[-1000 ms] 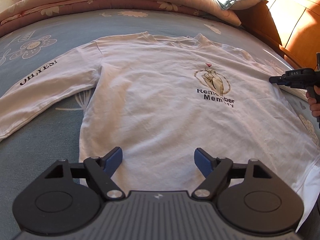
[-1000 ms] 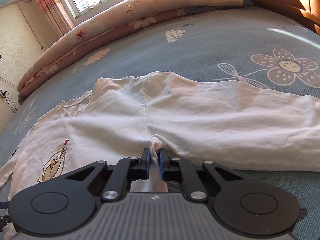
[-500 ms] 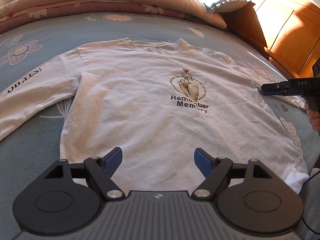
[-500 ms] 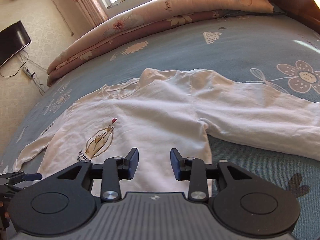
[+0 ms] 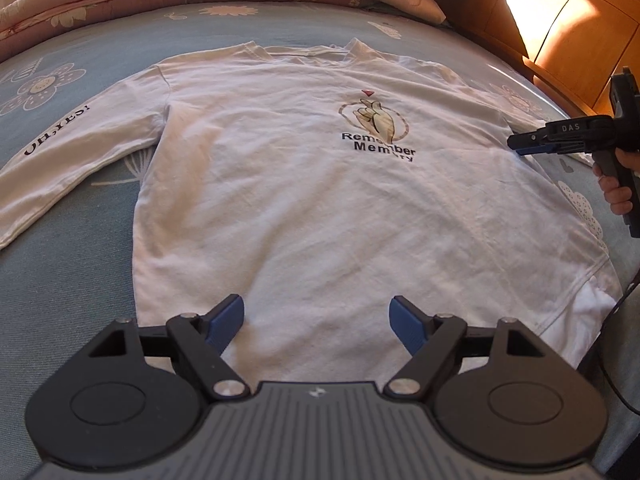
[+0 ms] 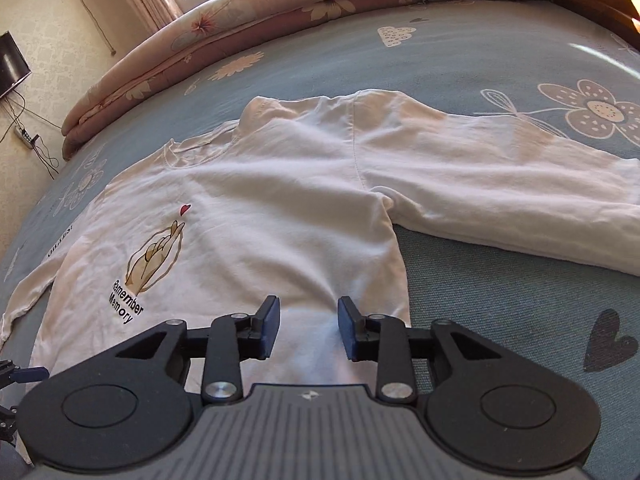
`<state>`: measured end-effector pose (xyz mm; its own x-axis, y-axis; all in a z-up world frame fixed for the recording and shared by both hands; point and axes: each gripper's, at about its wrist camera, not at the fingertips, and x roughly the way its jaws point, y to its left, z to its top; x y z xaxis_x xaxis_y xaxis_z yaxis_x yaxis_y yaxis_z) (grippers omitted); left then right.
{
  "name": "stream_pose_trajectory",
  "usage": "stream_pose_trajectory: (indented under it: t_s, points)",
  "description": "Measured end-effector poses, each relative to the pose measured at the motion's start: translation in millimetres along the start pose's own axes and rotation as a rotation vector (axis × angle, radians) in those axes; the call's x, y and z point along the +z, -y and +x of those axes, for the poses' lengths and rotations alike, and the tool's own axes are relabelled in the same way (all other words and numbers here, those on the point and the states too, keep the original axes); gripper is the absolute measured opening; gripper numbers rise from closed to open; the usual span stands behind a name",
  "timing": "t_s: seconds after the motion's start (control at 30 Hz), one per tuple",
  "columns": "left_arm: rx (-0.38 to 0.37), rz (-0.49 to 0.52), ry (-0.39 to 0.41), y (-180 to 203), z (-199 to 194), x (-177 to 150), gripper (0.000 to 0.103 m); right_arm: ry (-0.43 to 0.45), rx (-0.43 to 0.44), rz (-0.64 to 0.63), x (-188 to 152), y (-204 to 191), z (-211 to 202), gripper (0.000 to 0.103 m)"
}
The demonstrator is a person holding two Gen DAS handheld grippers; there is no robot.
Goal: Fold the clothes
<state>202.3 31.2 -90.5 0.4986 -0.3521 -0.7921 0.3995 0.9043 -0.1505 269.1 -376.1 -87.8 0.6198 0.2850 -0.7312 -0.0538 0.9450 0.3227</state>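
The white long-sleeved shirt (image 5: 320, 184) lies spread face up on the bed (image 5: 72, 300), collar toward twelve o'clock in the left wrist view. Its hem runs under the left gripper (image 5: 316, 320), so the lower edge is hidden there, and the sleeve at nine o'clock is cut off by the frame. The other sleeve (image 6: 500, 196) is mostly out of sight in that view; the right wrist view shows it stretched toward three o'clock, its cuff past the edge.

The left gripper stands wide open above the hem with nothing between its fingers. The right gripper (image 6: 306, 328) is opening, its blue pads apart over the cloth near the side seam, clear of it as far as the angle lets one judge. From the left view it appears side-on at three o'clock, marked "DAS", held by a hand (image 5: 618, 184).

The chest print (image 5: 376, 126) reads "Remember Memory", partly lost in a crease; the left sleeve reads "OH,YES!". A folded quilt (image 6: 248, 16) bears script too small to read.
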Motion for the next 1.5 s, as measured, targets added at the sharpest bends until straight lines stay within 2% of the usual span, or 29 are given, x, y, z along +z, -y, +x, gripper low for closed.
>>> stream_pose_trajectory:
  t_s: [0.07,0.17,0.33,0.43,0.57,0.67,0.8,0.9,1.0,1.13,1.27,1.4,1.47,1.5]
  points:
    - [-0.032,0.013,0.019,10,-4,2,0.080,0.006,0.022,-0.024,-7,-11,-11,0.049]
    - [-0.046,0.069,0.027,31,-4,2,0.080,-0.010,0.068,-0.038,-22,-29,-22,0.051]
    - [-0.009,0.152,-0.003,55,6,-14,0.080,-0.054,-0.079,-0.107,-59,-45,-20,0.054]
    - [0.037,0.210,0.008,61,1,-33,0.086,-0.041,-0.115,-0.115,-77,-46,-32,0.065]
    - [0.037,0.162,0.001,53,-11,-47,0.088,-0.038,-0.132,-0.084,-97,-40,-53,0.067]
    - [0.048,0.163,-0.007,53,-19,-49,0.088,-0.033,-0.165,-0.095,-109,-45,-68,0.067]
    - [0.044,0.168,0.026,62,-25,-44,0.088,-0.044,-0.180,-0.196,-124,-67,-80,0.067]
    - [0.048,0.180,0.014,70,-23,-46,0.088,-0.079,-0.246,-0.290,-141,-82,-82,0.067]
    - [0.061,0.188,-0.021,72,-17,-54,0.089,-0.093,-0.269,-0.322,-161,-84,-91,0.069]
    - [0.053,0.149,-0.019,66,-22,-58,0.090,-0.104,-0.265,-0.293,-167,-81,-105,0.070]
    - [0.081,0.155,0.013,75,-29,-47,0.090,-0.057,-0.235,-0.301,-158,-93,-109,0.070]
    - [0.090,0.146,0.039,87,-23,-39,0.090,-0.042,-0.162,-0.301,-149,-116,-86,0.071]
    - [0.103,0.138,0.023,90,-14,-42,0.090,-0.067,-0.126,-0.299,-151,-125,-69,0.071]
    - [0.105,0.129,0.016,90,-11,-46,0.090,-0.080,-0.122,-0.295,-154,-127,-64,0.075]
